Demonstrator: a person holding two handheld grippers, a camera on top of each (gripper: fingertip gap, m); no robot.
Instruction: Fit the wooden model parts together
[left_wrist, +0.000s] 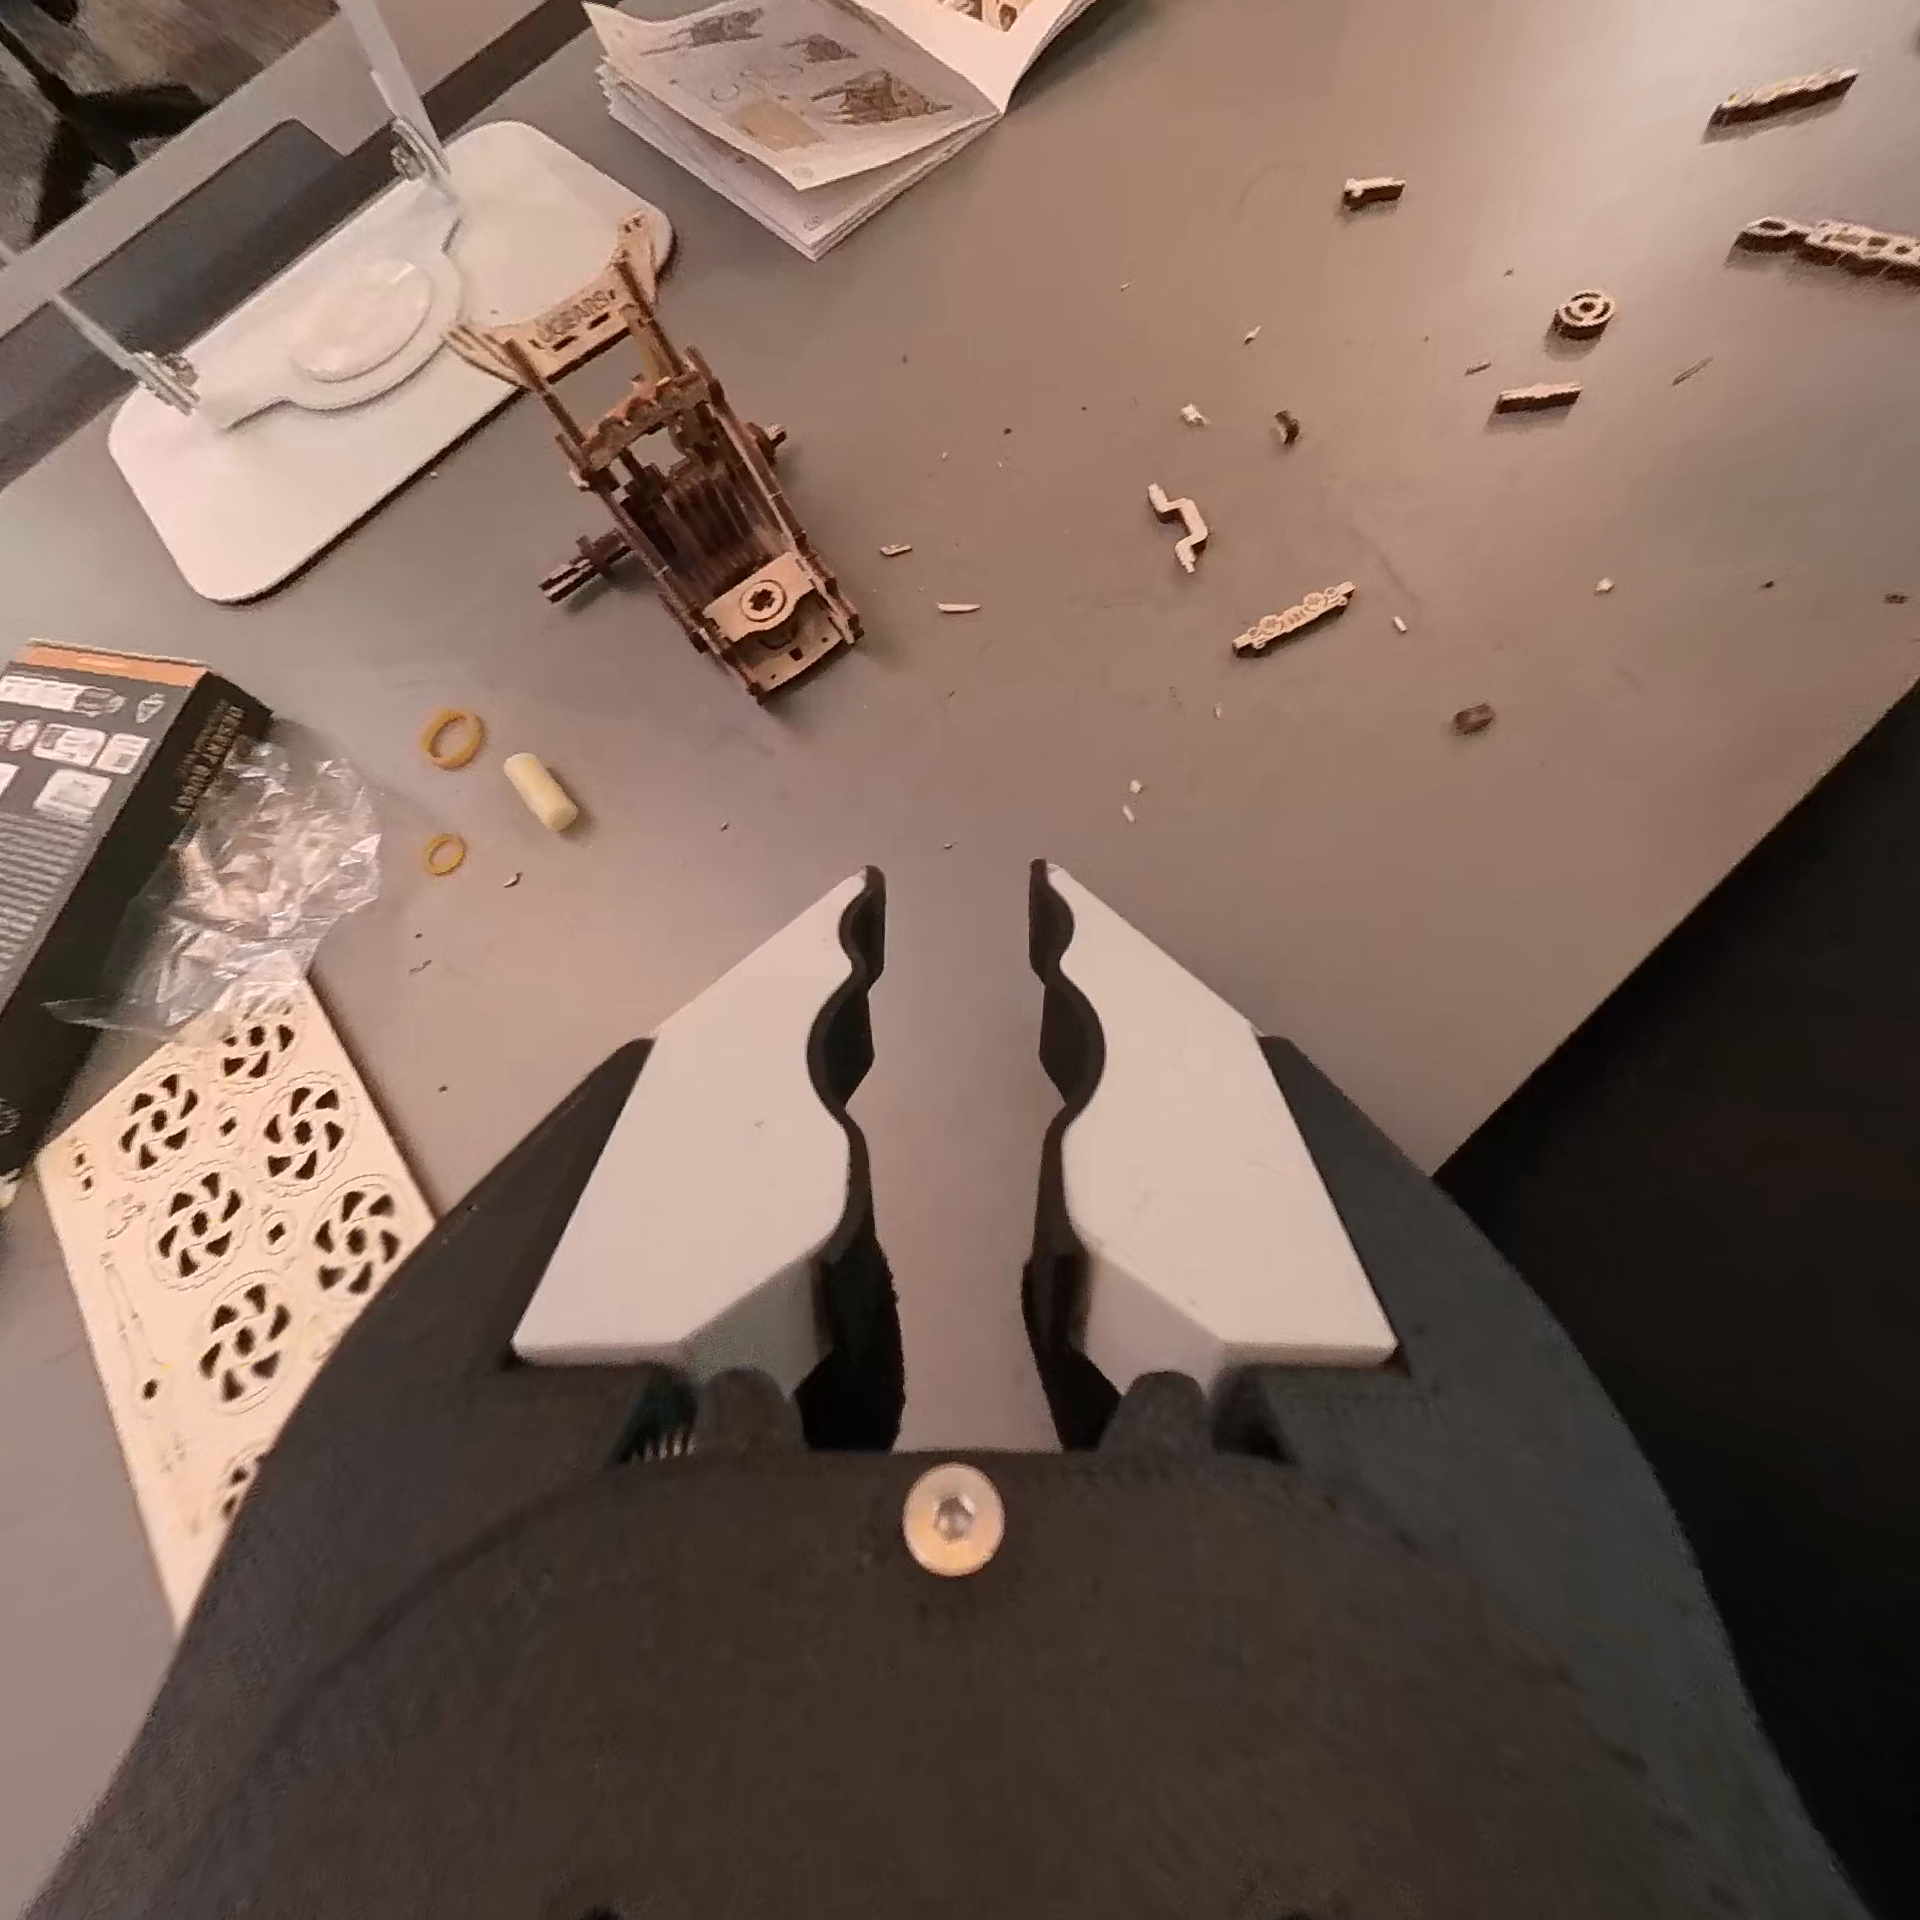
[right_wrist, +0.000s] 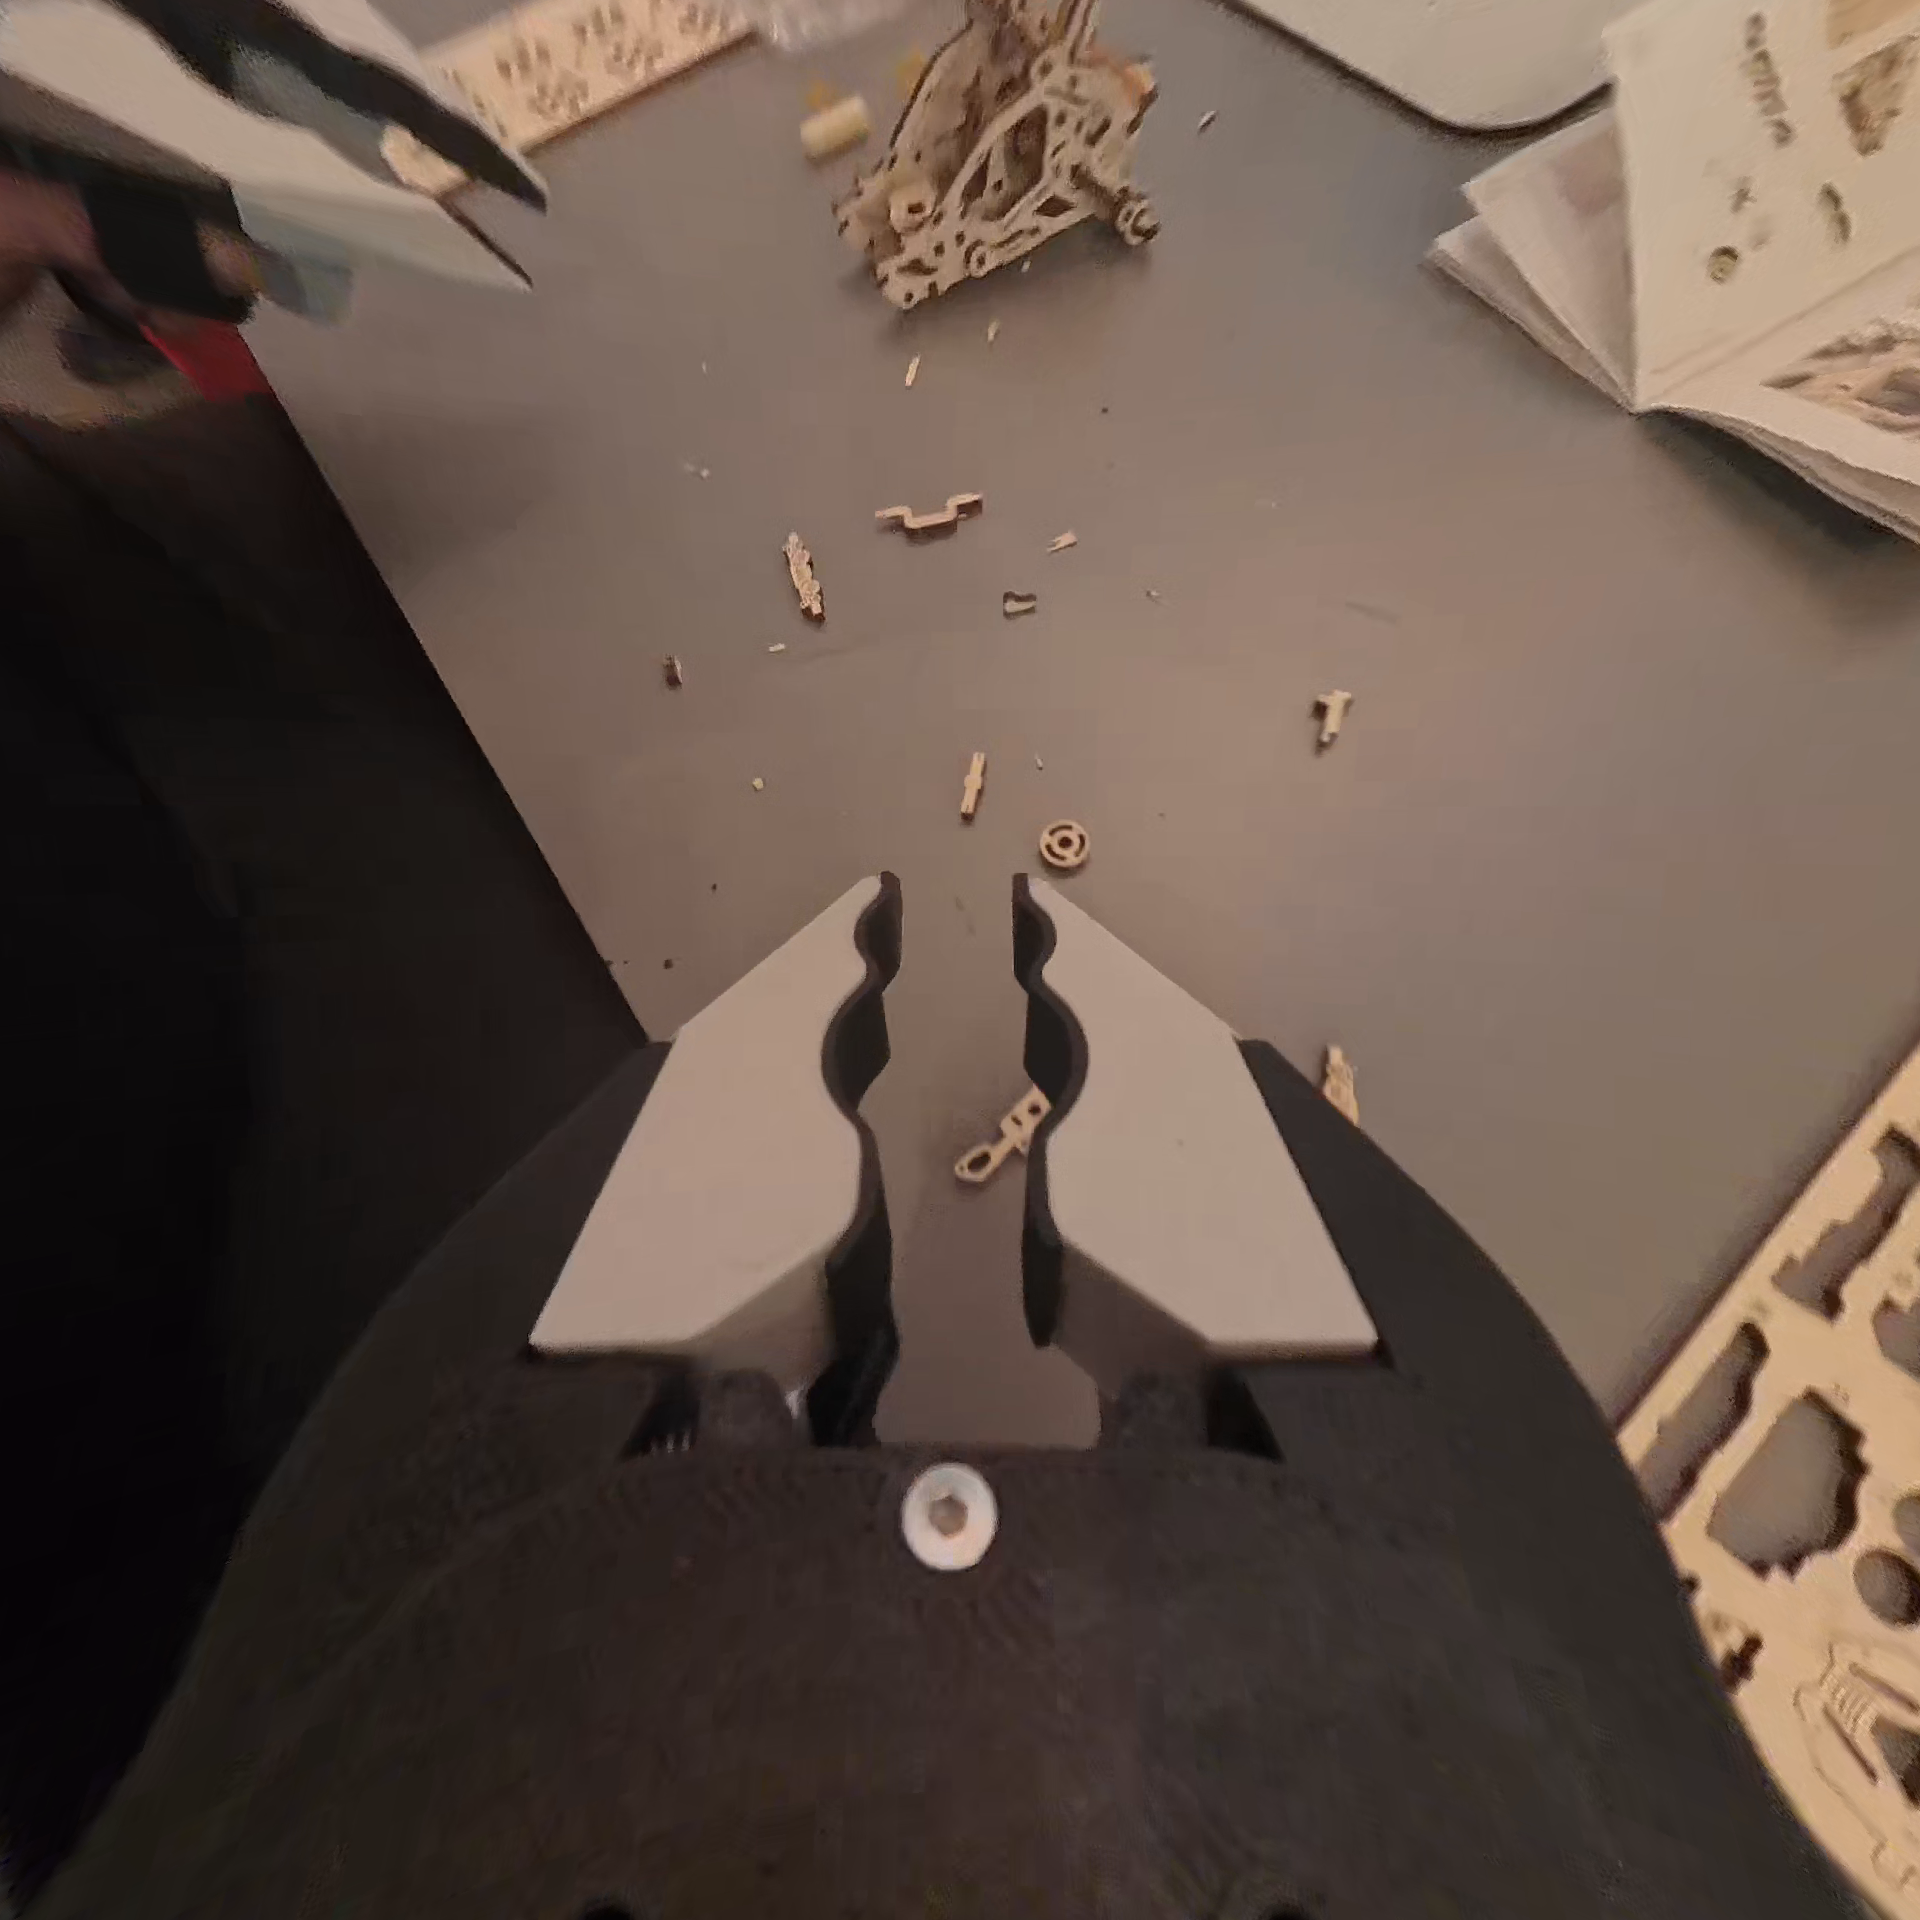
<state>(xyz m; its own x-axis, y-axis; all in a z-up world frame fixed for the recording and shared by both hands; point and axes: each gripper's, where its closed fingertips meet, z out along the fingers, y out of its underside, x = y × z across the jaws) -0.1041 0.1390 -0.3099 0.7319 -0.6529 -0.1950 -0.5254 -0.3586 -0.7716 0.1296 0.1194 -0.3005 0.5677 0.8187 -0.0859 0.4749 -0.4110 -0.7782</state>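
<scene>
A partly built wooden model (left_wrist: 681, 488) stands on the grey table, ahead of my left gripper (left_wrist: 956, 883), which is open and empty above the table. The model also shows at the top of the right wrist view (right_wrist: 997, 177). My right gripper (right_wrist: 956, 894) is open and empty above loose wooden parts: a small wheel (right_wrist: 1067, 844), a short peg (right_wrist: 972, 787), an S-shaped piece (right_wrist: 930, 514) and a flat link (right_wrist: 1003, 1135) lying below its fingers. The left gripper shows blurred at top left of the right wrist view (right_wrist: 312, 156).
An open instruction booklet (left_wrist: 821, 94) lies at the back. A white stand base (left_wrist: 343, 343), a black box (left_wrist: 94, 831), crumpled plastic (left_wrist: 260, 883), rubber bands (left_wrist: 452, 738), a wax stick (left_wrist: 540, 792) and punched wooden sheets (left_wrist: 229, 1226) (right_wrist: 1787, 1455) lie around. The table edge (left_wrist: 1662, 956) runs at the right. The gap from one gripper's tips to the other's is roughly 25 cm. Measured from the fingertips, the small wheel (right_wrist: 1067, 844) is 5 cm or so from the right gripper and 20 cm from the left. Look for it in the left wrist view (left_wrist: 1594, 300) too.
</scene>
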